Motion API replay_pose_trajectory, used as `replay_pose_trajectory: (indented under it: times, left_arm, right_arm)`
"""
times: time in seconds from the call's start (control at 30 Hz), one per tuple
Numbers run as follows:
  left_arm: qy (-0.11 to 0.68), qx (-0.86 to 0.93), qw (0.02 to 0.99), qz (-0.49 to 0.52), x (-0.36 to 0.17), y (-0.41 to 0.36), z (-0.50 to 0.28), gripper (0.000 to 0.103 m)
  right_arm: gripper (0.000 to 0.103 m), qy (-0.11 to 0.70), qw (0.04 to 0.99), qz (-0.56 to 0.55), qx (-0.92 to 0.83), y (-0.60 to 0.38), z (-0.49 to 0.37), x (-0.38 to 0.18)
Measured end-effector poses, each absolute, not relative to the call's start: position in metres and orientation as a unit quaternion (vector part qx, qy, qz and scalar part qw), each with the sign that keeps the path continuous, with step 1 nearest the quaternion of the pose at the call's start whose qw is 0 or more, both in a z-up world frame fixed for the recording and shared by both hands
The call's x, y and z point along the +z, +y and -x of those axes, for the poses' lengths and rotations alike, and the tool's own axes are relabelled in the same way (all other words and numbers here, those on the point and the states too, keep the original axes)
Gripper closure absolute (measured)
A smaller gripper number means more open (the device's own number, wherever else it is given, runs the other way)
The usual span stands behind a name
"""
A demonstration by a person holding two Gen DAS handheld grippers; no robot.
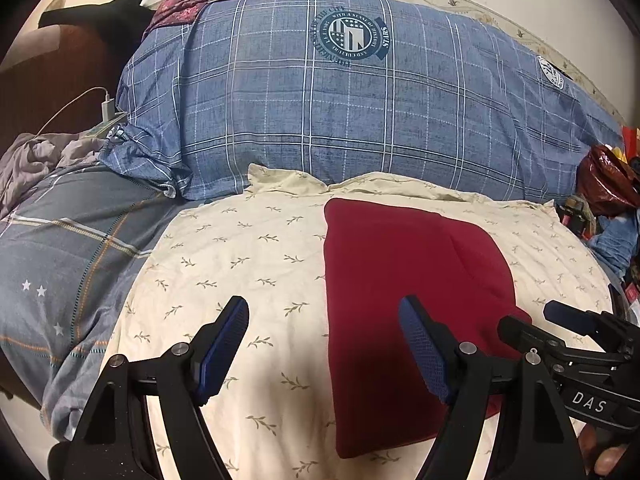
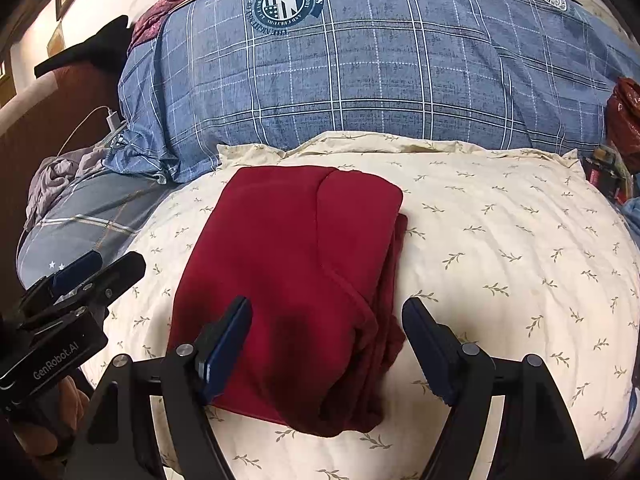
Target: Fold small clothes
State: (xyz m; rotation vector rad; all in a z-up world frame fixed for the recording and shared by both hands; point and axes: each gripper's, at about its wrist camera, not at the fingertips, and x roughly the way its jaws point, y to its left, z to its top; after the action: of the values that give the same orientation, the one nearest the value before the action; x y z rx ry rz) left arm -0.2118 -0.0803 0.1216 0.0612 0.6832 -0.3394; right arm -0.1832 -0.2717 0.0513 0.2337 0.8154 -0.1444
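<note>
Your left gripper is hovering with its jaws spread wide and gripping nothing, one blue pad over the cream leaf-print pillow, the other over the near left edge of the folded red garment. The garment is lying flat on that pillow, in front of the blue plaid duvet. Your right gripper is likewise standing released, its jaws straddling the garment's near right corner without pressing on it.
</note>
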Motion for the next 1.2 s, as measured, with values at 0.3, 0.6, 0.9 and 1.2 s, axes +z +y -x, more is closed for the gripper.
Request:
replay_pose_trajectory:
  times: [0.3,0.6,0.9,1.2]
  left_arm:
    - [0.336,-0.164,0.927,-0.030,0.118,-0.082,0.207,0.026]
    - [0.341,-0.161,0.926,-0.030,0.113,-0.085,0.202,0.026]
    - [0.347,-0.163,0.923,-0.032,0.108,-0.090,0.197,0.027]
    - [0.354,-0.162,0.921,-0.033,0.104,-0.094,0.189,0.027]
  right_arm:
    - [0.024,0.400,0.907,-0.113,-0.067,-0.269,0.179,0.048]
    - [0.024,0.405,0.904,-0.115,-0.066,-0.270,0.175,0.044]
    - [0.024,0.413,0.901,-0.116,-0.063,-0.272,0.171,0.037]
    - [0.024,0.418,0.899,-0.118,-0.060,-0.273,0.165,0.033]
